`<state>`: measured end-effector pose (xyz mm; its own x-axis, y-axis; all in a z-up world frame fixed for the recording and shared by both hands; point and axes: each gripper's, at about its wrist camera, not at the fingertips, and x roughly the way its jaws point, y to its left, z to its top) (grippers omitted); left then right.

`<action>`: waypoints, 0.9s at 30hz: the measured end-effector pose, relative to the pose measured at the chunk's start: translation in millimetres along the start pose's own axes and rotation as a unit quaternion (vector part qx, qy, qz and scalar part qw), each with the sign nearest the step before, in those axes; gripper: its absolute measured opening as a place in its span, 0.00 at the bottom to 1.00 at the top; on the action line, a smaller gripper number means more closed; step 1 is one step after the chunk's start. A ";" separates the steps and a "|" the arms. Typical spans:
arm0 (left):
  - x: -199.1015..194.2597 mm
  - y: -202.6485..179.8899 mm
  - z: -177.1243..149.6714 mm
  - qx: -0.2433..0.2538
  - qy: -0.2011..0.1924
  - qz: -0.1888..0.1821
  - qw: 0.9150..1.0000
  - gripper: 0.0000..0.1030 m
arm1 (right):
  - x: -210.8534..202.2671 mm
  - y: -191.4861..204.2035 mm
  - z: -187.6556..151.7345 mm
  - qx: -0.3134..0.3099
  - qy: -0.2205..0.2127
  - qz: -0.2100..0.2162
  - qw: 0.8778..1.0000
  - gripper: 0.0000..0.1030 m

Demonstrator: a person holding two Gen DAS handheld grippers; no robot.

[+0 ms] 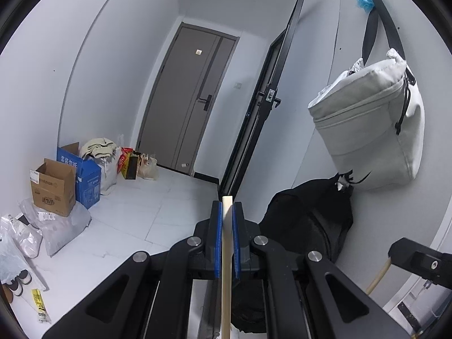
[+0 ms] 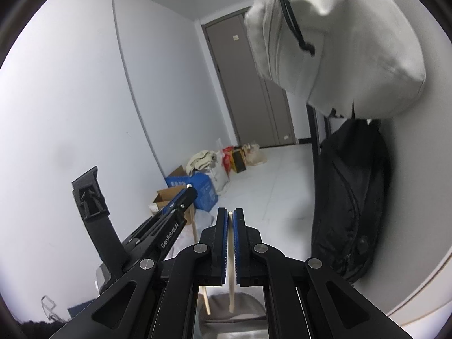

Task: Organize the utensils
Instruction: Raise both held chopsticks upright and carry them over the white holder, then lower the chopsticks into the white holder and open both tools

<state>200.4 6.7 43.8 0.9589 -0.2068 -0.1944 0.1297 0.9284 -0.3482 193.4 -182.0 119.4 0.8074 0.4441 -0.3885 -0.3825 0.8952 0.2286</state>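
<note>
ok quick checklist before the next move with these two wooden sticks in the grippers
1. Left gripper shut on flat pale wooden stick: ok.
2. Right gripper shut on thin round wooden stick: ok.
3. Both sticks running straight between the pads, not skewed: ok.
4. The two grippers apart from each other: ok.
5. Clear of the hanging grey fabric bag: cannot tell.
6. Utensil holder or drop-off spot in view: not ok.
</note>
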 end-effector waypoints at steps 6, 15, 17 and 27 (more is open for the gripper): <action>1.7 -0.2 -13.2 0.012 -0.019 0.009 1.000 0.03 | 12.5 -3.7 -15.0 -0.001 0.006 -0.002 1.000 0.03; -12.6 -4.1 -20.7 0.027 -0.017 -0.007 0.999 0.03 | 25.1 0.3 -33.7 -0.028 0.018 -0.001 0.999 0.03; -17.0 -4.6 -19.7 0.035 -0.016 -0.009 0.999 0.03 | 26.7 -0.2 -38.0 -0.030 0.024 0.001 0.999 0.03; -27.1 -10.1 -20.8 0.058 0.035 -0.062 0.996 0.02 | 31.0 -4.4 -53.5 -0.022 0.034 0.023 0.999 0.03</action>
<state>167.9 -3.6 33.4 0.9142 -0.3389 -0.2221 0.2776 0.9232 -0.2658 196.0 -170.2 58.6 0.7569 0.4844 -0.4387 -0.4382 0.8742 0.2092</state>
